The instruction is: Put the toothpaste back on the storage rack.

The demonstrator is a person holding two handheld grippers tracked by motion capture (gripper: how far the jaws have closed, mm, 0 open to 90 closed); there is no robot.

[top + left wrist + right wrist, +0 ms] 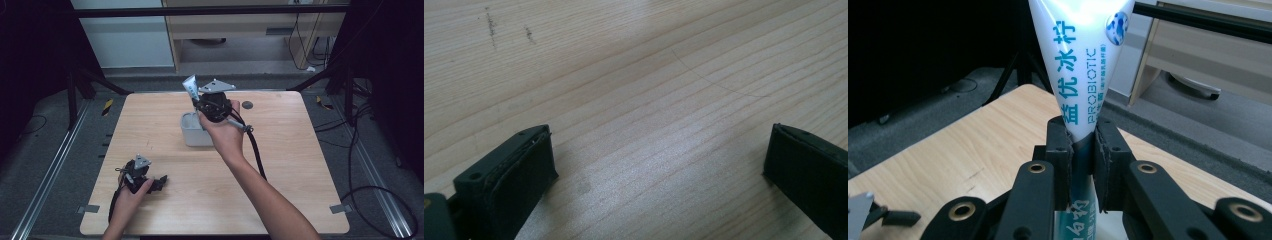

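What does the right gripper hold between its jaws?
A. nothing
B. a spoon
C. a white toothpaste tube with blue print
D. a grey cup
C: in the right gripper view the right gripper has its black jaws pressed on the white toothpaste tube, which carries blue print and the word PROBIOTIC.

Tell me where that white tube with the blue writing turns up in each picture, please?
High view: the tube pokes up at top centre, above the grey tub.
Right gripper view: it stands upright in the middle, pinched by the right tool.
Left gripper view: bare wood, open jaws.
Shared landmark: the wooden table.
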